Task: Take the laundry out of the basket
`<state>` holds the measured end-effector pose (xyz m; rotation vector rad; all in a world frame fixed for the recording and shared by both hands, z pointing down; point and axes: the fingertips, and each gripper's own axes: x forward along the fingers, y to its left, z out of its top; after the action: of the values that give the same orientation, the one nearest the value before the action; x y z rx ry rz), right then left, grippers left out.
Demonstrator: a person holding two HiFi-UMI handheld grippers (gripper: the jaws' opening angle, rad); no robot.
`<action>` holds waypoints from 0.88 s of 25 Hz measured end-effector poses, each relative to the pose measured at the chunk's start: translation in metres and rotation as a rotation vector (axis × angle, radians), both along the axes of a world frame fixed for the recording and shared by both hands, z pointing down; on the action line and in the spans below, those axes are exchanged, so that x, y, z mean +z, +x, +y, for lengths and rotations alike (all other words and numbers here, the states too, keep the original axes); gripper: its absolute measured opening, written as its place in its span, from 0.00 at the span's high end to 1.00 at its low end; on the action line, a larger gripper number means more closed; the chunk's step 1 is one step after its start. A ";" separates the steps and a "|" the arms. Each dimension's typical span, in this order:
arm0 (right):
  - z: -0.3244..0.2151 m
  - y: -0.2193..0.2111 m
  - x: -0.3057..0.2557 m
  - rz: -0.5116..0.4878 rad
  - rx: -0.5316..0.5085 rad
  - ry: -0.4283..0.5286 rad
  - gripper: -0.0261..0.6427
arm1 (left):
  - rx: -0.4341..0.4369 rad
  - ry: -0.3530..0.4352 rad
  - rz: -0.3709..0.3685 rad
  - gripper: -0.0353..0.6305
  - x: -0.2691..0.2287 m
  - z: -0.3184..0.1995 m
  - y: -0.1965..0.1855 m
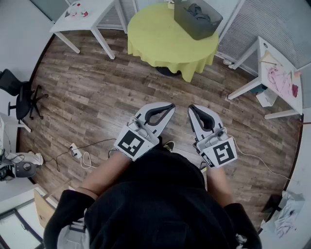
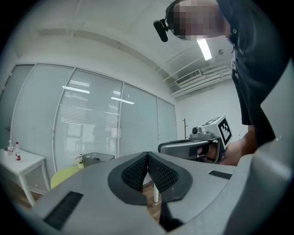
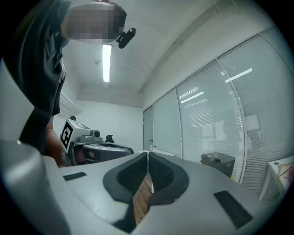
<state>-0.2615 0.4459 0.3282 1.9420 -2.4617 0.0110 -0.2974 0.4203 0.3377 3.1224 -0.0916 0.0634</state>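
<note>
Nearest, dark sleeves (image 1: 65, 211) are seen. Well beyond, the grey basket (image 1: 193, 30) is carried at the yellow bench's (image 1: 158, 41) far edge. Left tool (image 1: 170, 106) and right tool (image 1: 192, 107) are pressed together, empty. The basket's laundry (image 1: 197, 9) is judged soft and light; a raised fold should be pinched.
</note>
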 end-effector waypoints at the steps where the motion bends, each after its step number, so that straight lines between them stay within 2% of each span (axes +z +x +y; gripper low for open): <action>1: 0.002 0.001 0.000 0.000 0.001 0.000 0.92 | -0.002 0.005 0.000 0.93 0.000 0.002 0.001; 13: 0.026 0.013 -0.003 0.000 0.045 -0.001 0.92 | 0.029 0.002 0.009 0.93 -0.007 0.023 0.014; 22: 0.006 0.035 0.002 -0.014 0.064 -0.014 0.92 | 0.045 -0.008 0.003 0.93 -0.001 0.003 0.035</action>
<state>-0.2267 0.4523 0.3307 2.0205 -2.4004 0.0422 -0.2626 0.4233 0.3370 3.1162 -0.0214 0.0598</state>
